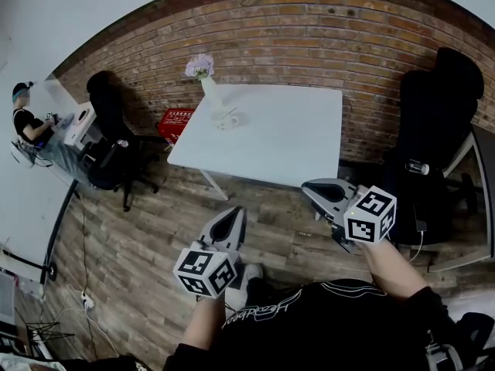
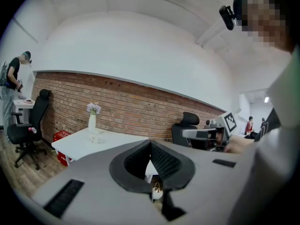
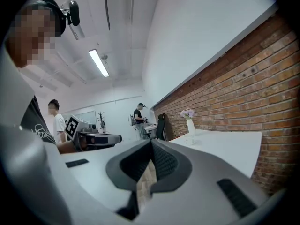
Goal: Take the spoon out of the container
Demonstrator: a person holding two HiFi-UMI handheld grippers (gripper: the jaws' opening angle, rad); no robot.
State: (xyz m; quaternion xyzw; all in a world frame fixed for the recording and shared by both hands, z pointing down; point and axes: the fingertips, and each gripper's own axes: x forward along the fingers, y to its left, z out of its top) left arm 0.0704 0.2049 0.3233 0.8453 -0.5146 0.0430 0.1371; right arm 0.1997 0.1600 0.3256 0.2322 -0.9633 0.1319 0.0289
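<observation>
Left gripper [image 2: 150,145]: its two fingers [image 2: 165,161] meet at the tips, ribbed pads together, with nothing between them. Right gripper [image 3: 151,143]: its two fingers [image 3: 165,162] are likewise closed tip to tip and empty. Each gripper carries one marker cube [image 1: 205,270] (two in all, clearest in the head view). Each is held out on one bare forearm [image 1: 390,267] rising from that view's lower edge. Both grippers hang nearly level over the wooden floor [image 1: 139,269], well apart from the table [image 1: 286,141].

One white table stands before the brick wall [image 1: 309,29]. Near its far left corner stands one vase [image 1: 210,93] of pale purple flowers. Just beside the vase, toward the near edge, is one small white container [image 1: 230,120]. The spoon cannot be made out, because the container is too small in all three views to show what it holds.

There are two black office chairs: the left chair [image 1: 108,122] is off the table's left edge and the right chair [image 1: 437,122] off its right edge. One red crate [image 1: 176,122] sits on the floor at the left edge, its right part hidden behind the table. One person at a desk [image 1: 27,126] appears far left, close to the lens rim. In the right gripper view a person in a white shirt [image 3: 57,121] stands behind the left gripper, cut off below the chest.
</observation>
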